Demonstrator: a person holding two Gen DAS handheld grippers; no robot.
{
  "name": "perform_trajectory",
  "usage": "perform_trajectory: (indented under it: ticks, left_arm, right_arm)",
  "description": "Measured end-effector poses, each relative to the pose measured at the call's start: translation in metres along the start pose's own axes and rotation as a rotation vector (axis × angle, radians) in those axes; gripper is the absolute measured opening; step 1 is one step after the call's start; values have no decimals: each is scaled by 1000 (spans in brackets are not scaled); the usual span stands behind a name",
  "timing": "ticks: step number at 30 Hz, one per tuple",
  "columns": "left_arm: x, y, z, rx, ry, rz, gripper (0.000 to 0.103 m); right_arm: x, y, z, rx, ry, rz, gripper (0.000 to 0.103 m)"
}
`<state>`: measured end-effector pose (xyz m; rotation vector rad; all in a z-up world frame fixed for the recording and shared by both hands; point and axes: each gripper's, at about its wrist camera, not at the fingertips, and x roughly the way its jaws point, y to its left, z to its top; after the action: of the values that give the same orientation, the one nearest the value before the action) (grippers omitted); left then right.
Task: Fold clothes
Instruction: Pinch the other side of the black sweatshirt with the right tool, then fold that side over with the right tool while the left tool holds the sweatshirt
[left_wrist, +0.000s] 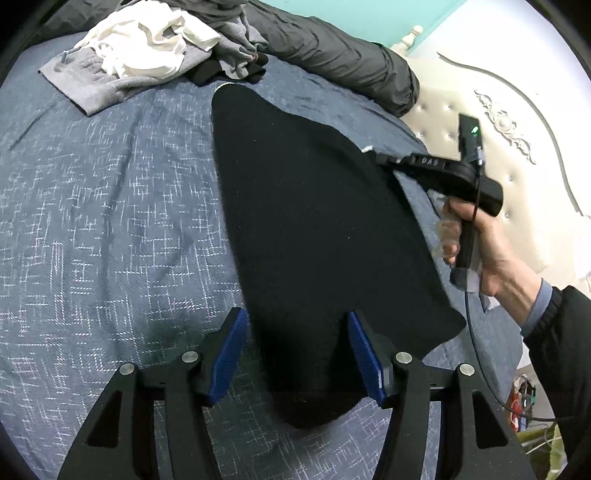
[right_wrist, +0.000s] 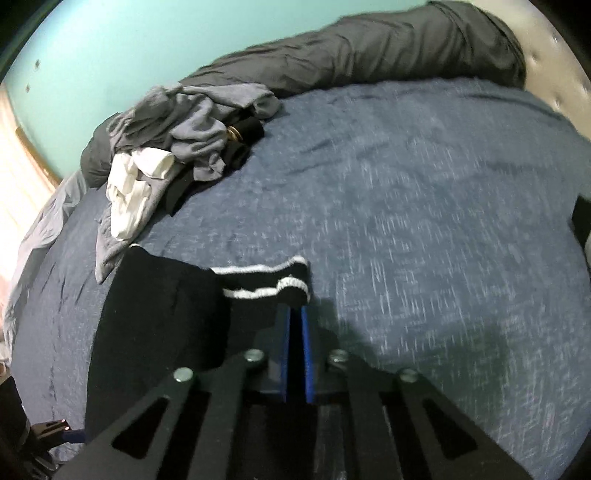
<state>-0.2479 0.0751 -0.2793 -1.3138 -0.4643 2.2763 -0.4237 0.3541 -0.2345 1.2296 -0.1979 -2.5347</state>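
Observation:
A black garment (left_wrist: 314, 221) lies spread flat on the blue bedspread (left_wrist: 110, 221). My left gripper (left_wrist: 299, 350) is open, and its blue pads (left_wrist: 232, 354) straddle the garment's near end without pressing on it. At the garment's far right edge, a person's hand (left_wrist: 491, 251) holds my right gripper (left_wrist: 373, 153). In the right wrist view the right gripper (right_wrist: 294, 314) is shut on the garment's black cuff (right_wrist: 266, 282), which has two white stripes and is lifted a little off the bed. The rest of the black garment (right_wrist: 159, 314) lies to the left.
A pile of grey, white and black clothes (left_wrist: 147, 48) (right_wrist: 177, 140) sits at the far side of the bed. A rolled dark grey duvet (left_wrist: 332, 48) (right_wrist: 369, 51) lies behind it. A cream padded headboard (left_wrist: 498, 110) stands at the right.

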Motion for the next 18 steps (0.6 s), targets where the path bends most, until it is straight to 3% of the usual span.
perform_trajectory:
  ticks: [5, 9, 12, 16, 18]
  left_arm:
    - [5, -5, -6, 5, 4, 4, 63]
    - [7, -4, -6, -13, 1, -3, 63]
    - [9, -3, -5, -15, 7, -7, 63]
    - [9, 1, -5, -10, 7, -7, 66]
    - [8, 4, -5, -21, 7, -7, 67]
  right_arm:
    - [-10, 19, 21, -77, -61, -27, 4]
    - [17, 21, 31, -64, 18, -69, 4]
    - [40, 15, 21, -34, 101, -103, 4]
    - [38, -1, 10, 27, 111, -80, 5]
    - [30, -4, 9, 29, 118, -102, 18]
